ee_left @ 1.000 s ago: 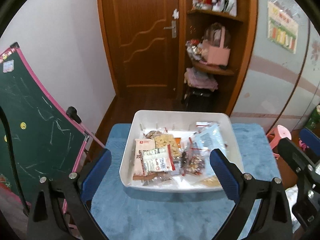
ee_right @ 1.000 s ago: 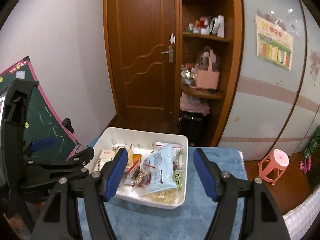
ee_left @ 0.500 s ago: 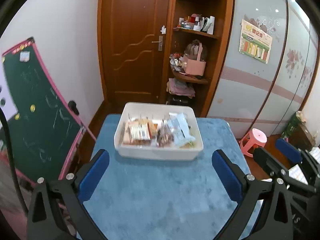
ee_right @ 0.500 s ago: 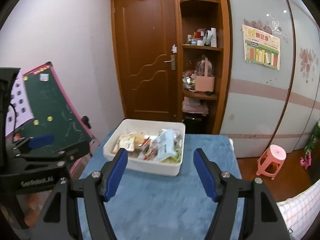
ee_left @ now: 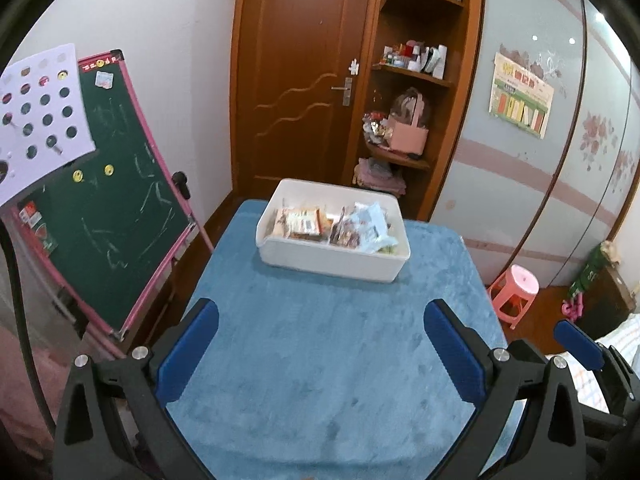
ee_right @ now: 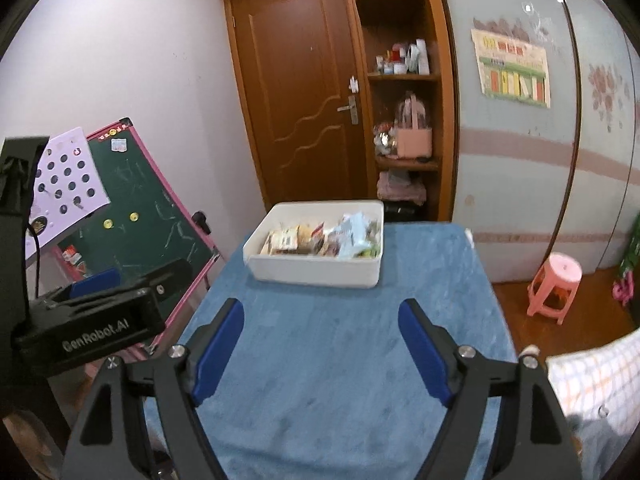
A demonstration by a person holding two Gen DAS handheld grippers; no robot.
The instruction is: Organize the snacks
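Blue cloth covers the tabletop (ee_left: 332, 360), and most of it lies bare between the two grippers and the white bin (ee_left: 334, 256), which sits at the far end, toward twelve o'clock from both cameras. The snacks (ee_left: 332, 226) are all inside that bin: flat packets on its left side, a pale blue bag (ee_left: 370, 226) heaped on its right. The bin's far wall is close to the tabletop's far edge; the near half of the cloth carries nothing.

The left gripper (ee_left: 320, 348) hangs over the near part of the cloth, its jaws wide and empty. The right gripper (ee_right: 322, 350) is likewise over bare cloth, its jaws opening with nothing between them.

At nine o'clock a green chalkboard (ee_left: 108, 208) in a pink frame leans just beside the tabletop's left edge. At three o'clock the right edge drops to wooden floor, where a pink stool (ee_right: 556, 284) stands well apart from the tabletop. Beyond the bin are a brown door (ee_left: 304, 92) and corner shelves (ee_left: 412, 80).

Only the right wrist view shows the left gripper's black body at eight o'clock and checked fabric (ee_right: 588, 376) at four o'clock. Only the left wrist view shows the right gripper's blue pad at four o'clock.
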